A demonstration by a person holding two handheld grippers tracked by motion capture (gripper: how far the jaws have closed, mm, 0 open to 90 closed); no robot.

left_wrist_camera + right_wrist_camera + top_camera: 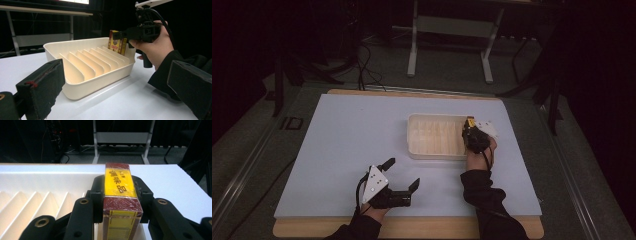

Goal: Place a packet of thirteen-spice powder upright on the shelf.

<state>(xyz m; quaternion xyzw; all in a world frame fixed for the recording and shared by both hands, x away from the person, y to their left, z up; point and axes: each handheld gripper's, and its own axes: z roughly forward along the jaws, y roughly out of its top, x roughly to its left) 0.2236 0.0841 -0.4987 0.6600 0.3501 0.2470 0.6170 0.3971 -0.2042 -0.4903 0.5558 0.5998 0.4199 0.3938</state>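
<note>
Yellow-red box (120, 195) clamped in right hand-held gripper (120, 192); left hand-held gripper (402, 174) wide.

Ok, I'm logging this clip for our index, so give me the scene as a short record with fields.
surface: white table
container: cream slotted tray, dividers in a row, slots bare
held item: red and yellow box, upright
right gripper: shut on the box, at the tray's right end
left gripper: open, holding nothing, on the table left of and nearer than the tray
box placement: over the end slot; whether seated, cannot tell
</note>
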